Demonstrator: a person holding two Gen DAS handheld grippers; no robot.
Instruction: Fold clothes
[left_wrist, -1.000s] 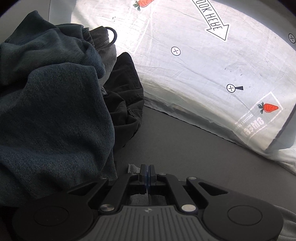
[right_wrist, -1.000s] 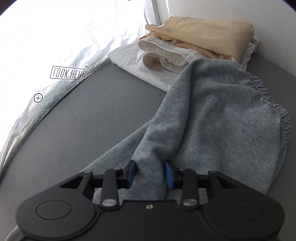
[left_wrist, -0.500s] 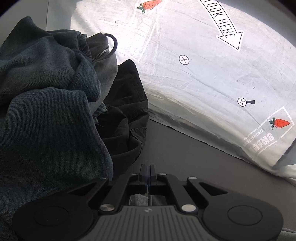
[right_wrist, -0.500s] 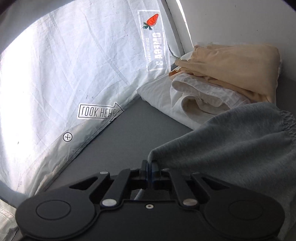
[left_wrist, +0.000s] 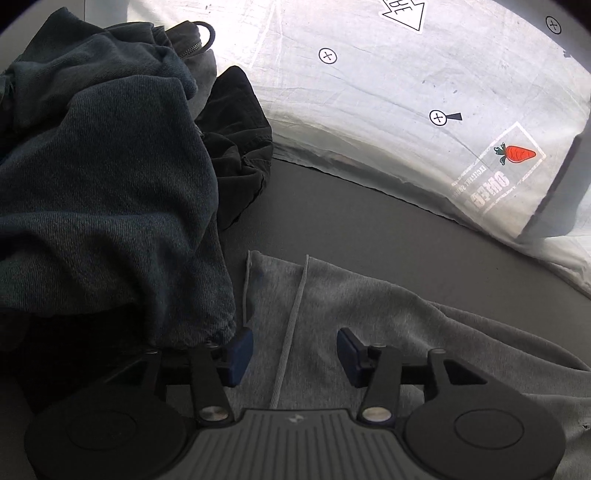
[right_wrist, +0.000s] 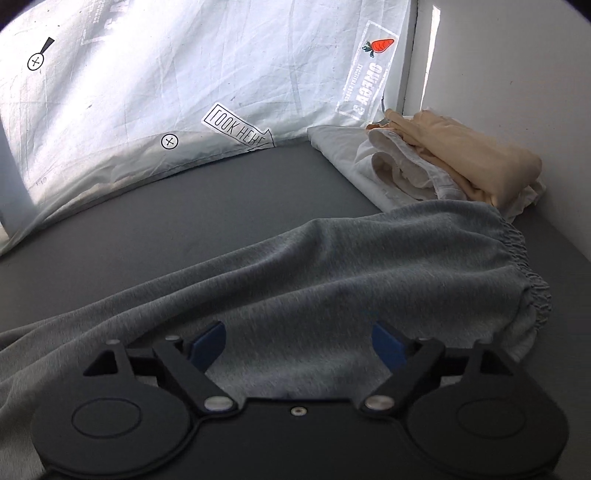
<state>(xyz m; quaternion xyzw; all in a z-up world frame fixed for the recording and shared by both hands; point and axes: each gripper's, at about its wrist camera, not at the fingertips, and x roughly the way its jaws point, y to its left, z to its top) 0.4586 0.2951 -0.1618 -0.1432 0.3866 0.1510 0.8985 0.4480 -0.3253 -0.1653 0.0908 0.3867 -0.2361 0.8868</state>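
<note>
Fleece of grey sweatpants (right_wrist: 332, 280) lies soft, waistband (right_wrist: 532, 280) gathered.

Both cameras ride low over the grey counter (left_wrist: 351, 210), each looking forward along its own tongs toward the white printed sheet (left_wrist: 388, 96) hung at the far edge. The left view sits close beside the dark clothes pile (left_wrist: 103, 184) at the counter's left side. The right view faces the far right corner, where folded clothes (right_wrist: 454, 162) lie. Both views share the grey sweatpants (left_wrist: 369, 314), close under each lens, and the sheet.
</note>
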